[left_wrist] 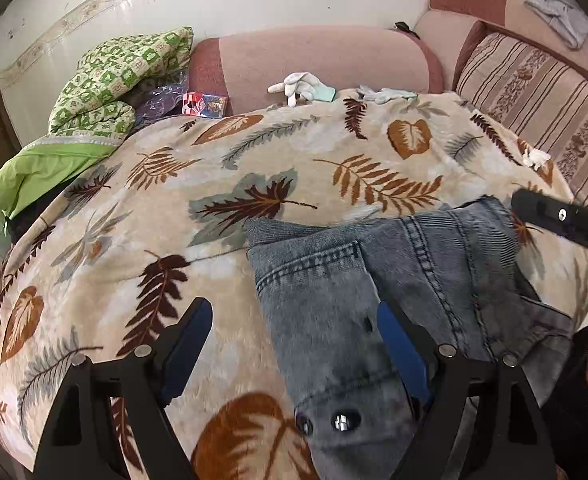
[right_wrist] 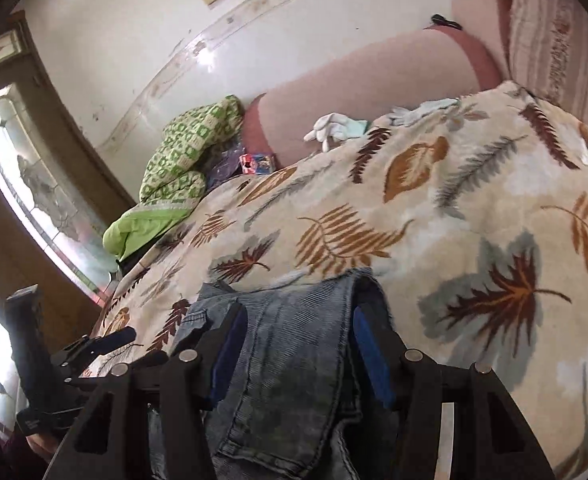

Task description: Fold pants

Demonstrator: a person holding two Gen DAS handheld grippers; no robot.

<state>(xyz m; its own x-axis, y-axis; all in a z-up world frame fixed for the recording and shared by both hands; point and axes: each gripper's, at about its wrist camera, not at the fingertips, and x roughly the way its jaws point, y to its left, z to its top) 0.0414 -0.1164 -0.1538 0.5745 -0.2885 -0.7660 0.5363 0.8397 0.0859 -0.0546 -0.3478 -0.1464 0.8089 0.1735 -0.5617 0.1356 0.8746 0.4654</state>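
A: Where are the jeans [left_wrist: 393, 280] lying?

B: On the leaf-print blanket [left_wrist: 174, 200] that covers the couch, at its near edge. They are faded grey-blue denim, bunched into overlapping layers, with dark double stitching along a pocket edge and a thick seam running down the middle. Two metal rivets or buttons show near the waistband, low in the left wrist view.

A: And the left gripper [left_wrist: 294, 344]?

B: Its fingers are spread wide. One blue pad [left_wrist: 403, 356] rests over the denim and the other sits out over bare blanket, so the edge of the jeans lies between them, but nothing is pinched.

A: The right gripper [right_wrist: 297, 344]?

B: Its fingers stand on either side of a raised fold of the jeans [right_wrist: 290, 360]. The blue pads seem to touch the cloth on both flanks, but I cannot tell whether they are actually clamping it or only straddling it.

A: What else is around?

B: A green patterned quilt [left_wrist: 110, 84] is heaped at the blanket's far left corner, white gloves [left_wrist: 297, 86] lie along the pink couch back [left_wrist: 313, 60], and a striped cushion [left_wrist: 533, 96] leans on the right.
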